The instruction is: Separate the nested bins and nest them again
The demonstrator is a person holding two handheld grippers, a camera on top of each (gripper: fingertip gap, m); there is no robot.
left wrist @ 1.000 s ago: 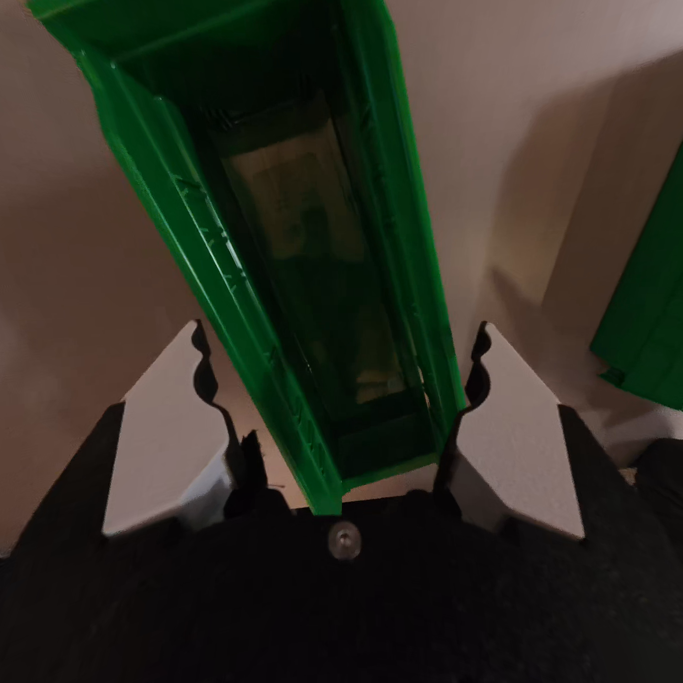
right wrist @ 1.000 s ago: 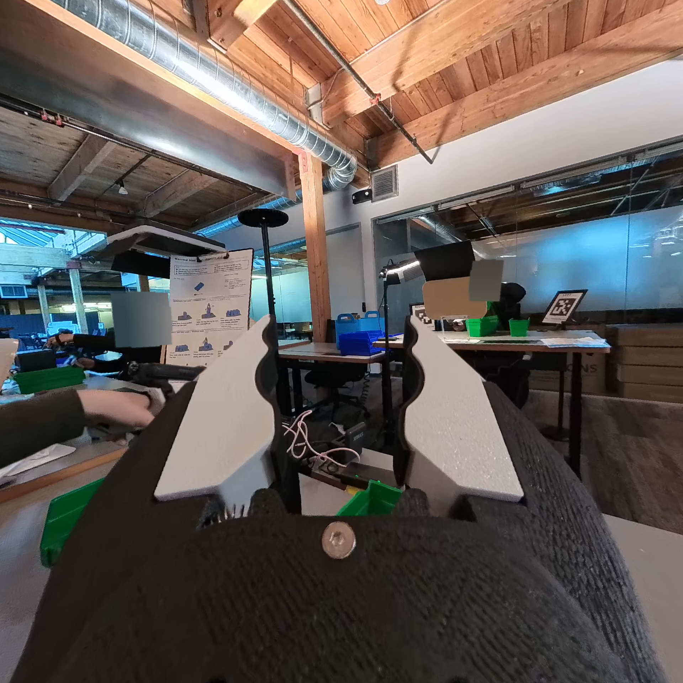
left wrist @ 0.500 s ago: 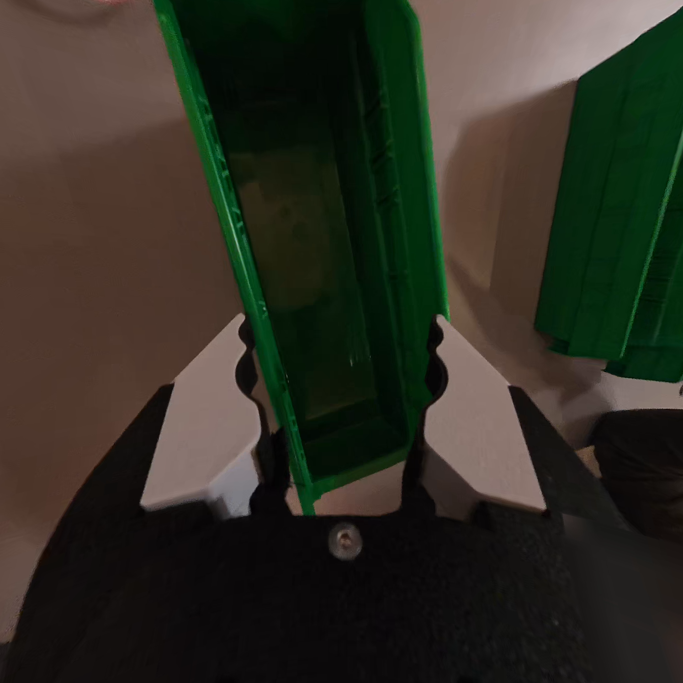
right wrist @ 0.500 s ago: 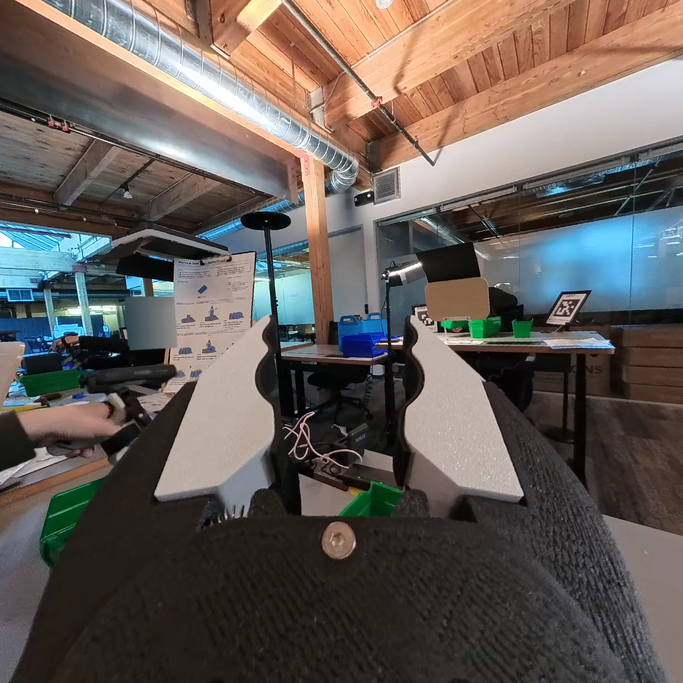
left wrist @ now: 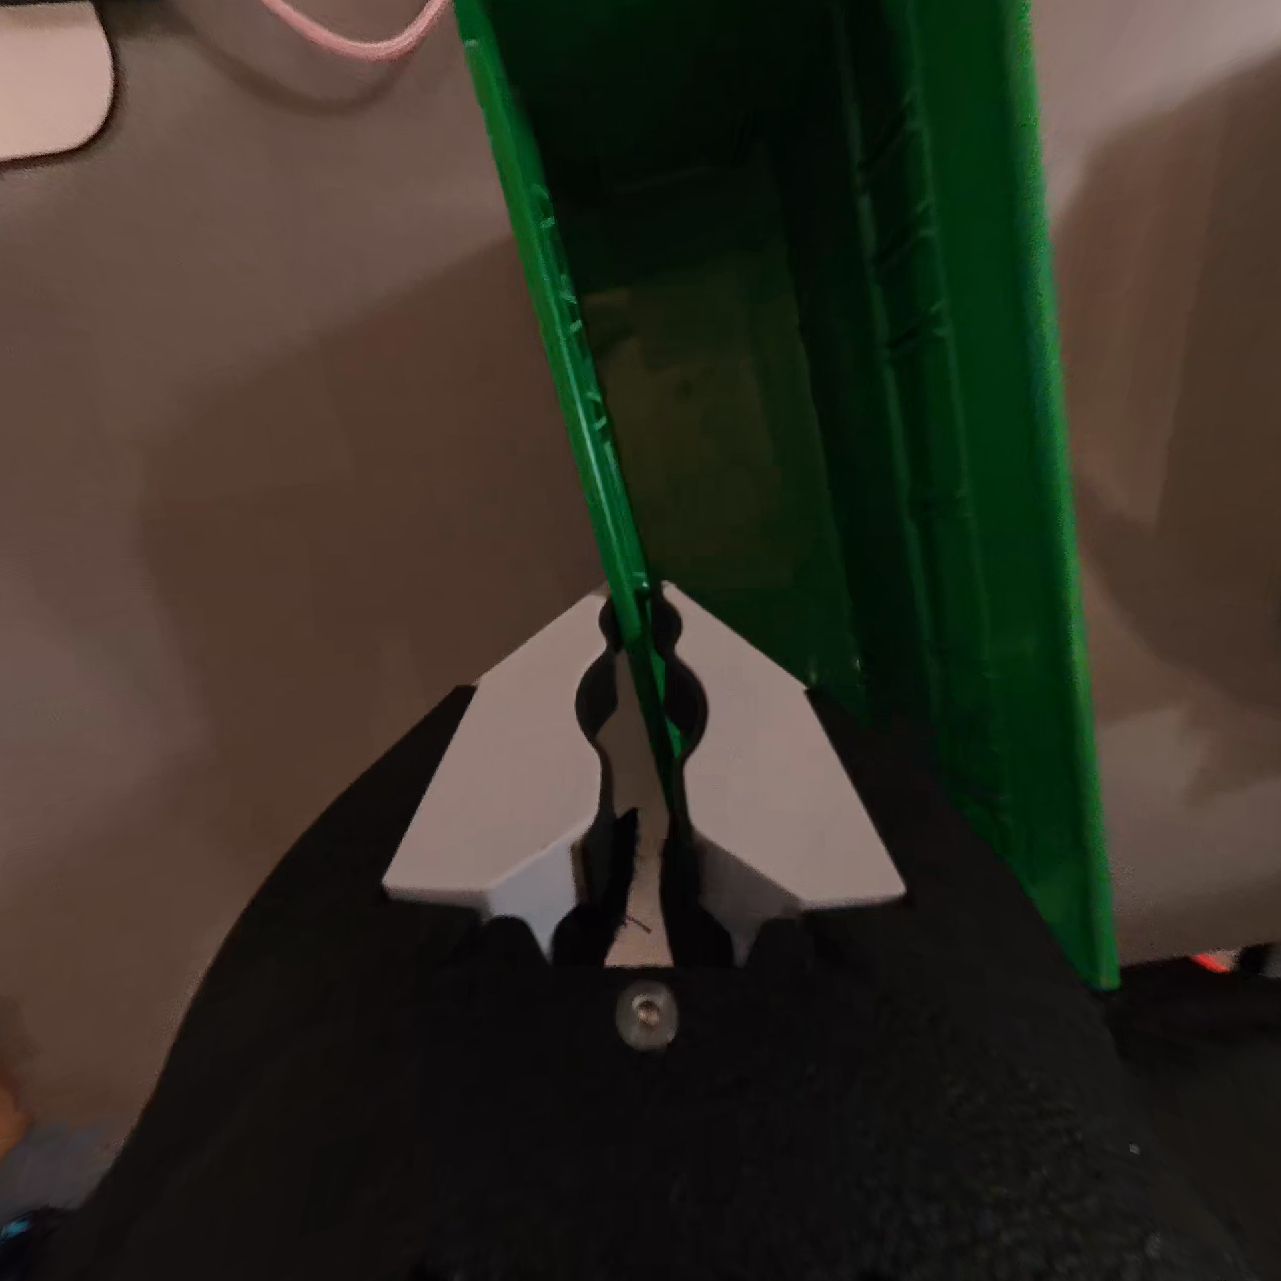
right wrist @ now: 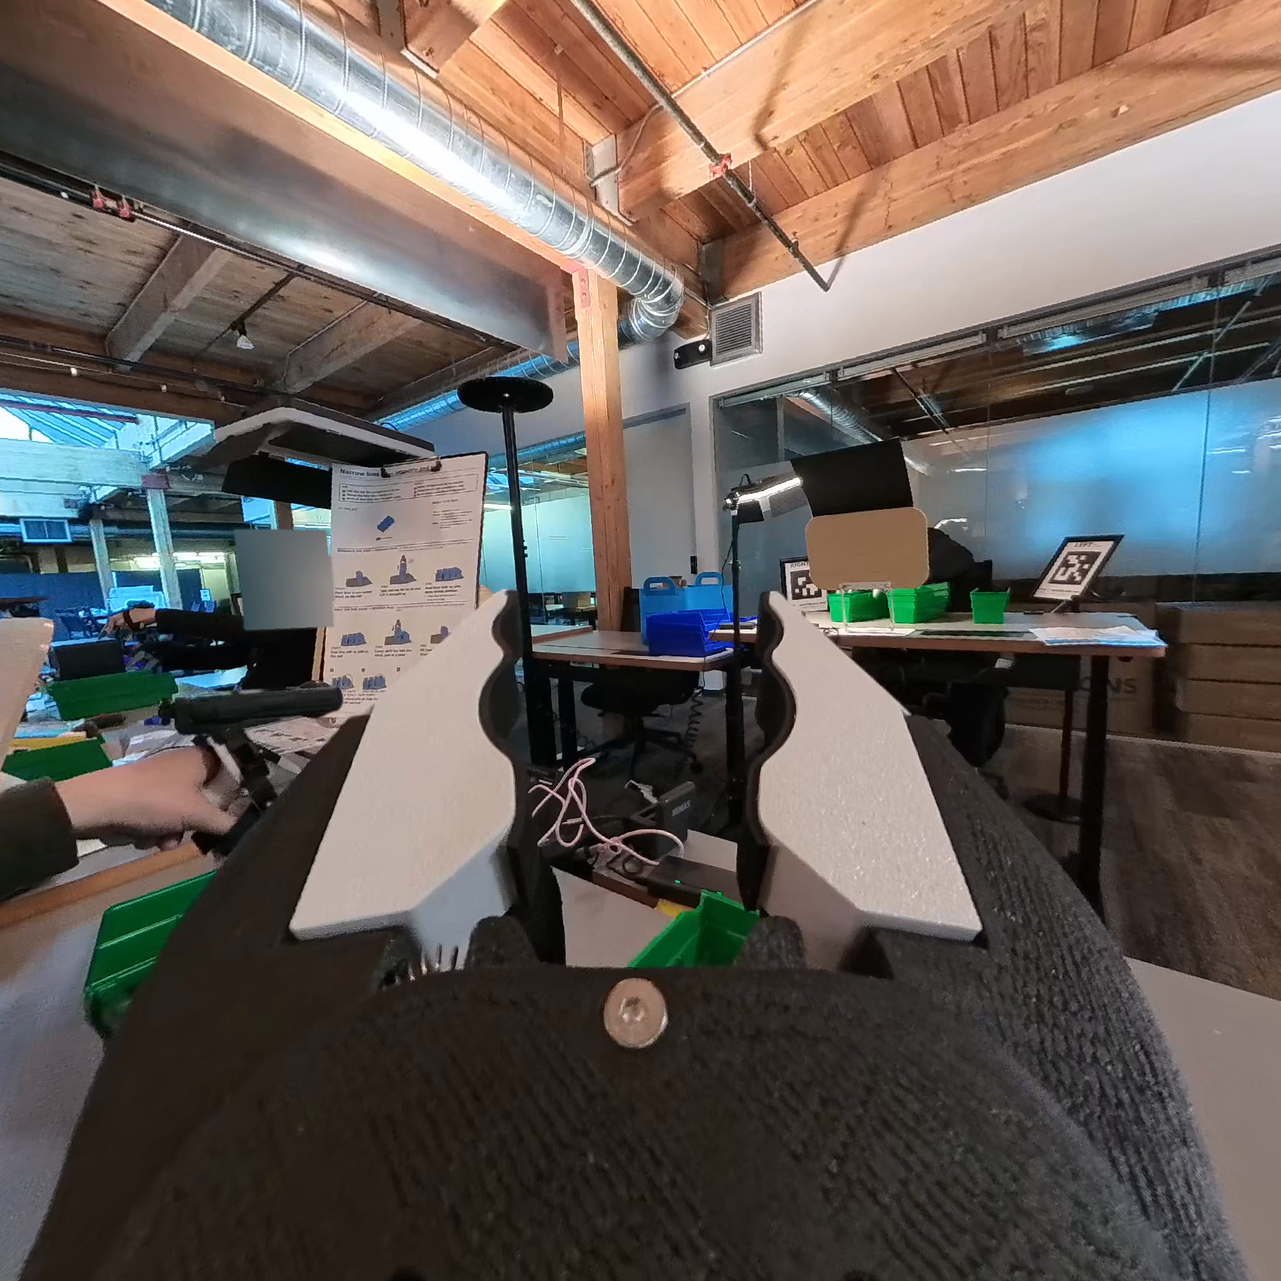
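In the left wrist view a long narrow green bin [left wrist: 797, 416] stretches away over the beige table [left wrist: 277, 485]. My left gripper [left wrist: 638, 603] is shut on the bin's left side wall near its close end, one finger inside and one outside. My right gripper [right wrist: 638, 603] is open and empty, held above the table and pointing out into the room. A second green bin [right wrist: 700, 932] shows low between its fingers, on the table below. Another green bin [right wrist: 135, 950] lies at the left under a hand [right wrist: 145, 804] that holds a black gripper handle.
A pink cable [left wrist: 360, 41] and a white object [left wrist: 48, 104] lie at the table's far edge in the left wrist view. In the right wrist view, cables [right wrist: 589, 818] lie on the table past the bin. Desks with blue and green bins stand farther off.
My left gripper went from open around the bin's end to shut on its left wall. The other bin slid out of the left wrist view. My right gripper has barely moved.
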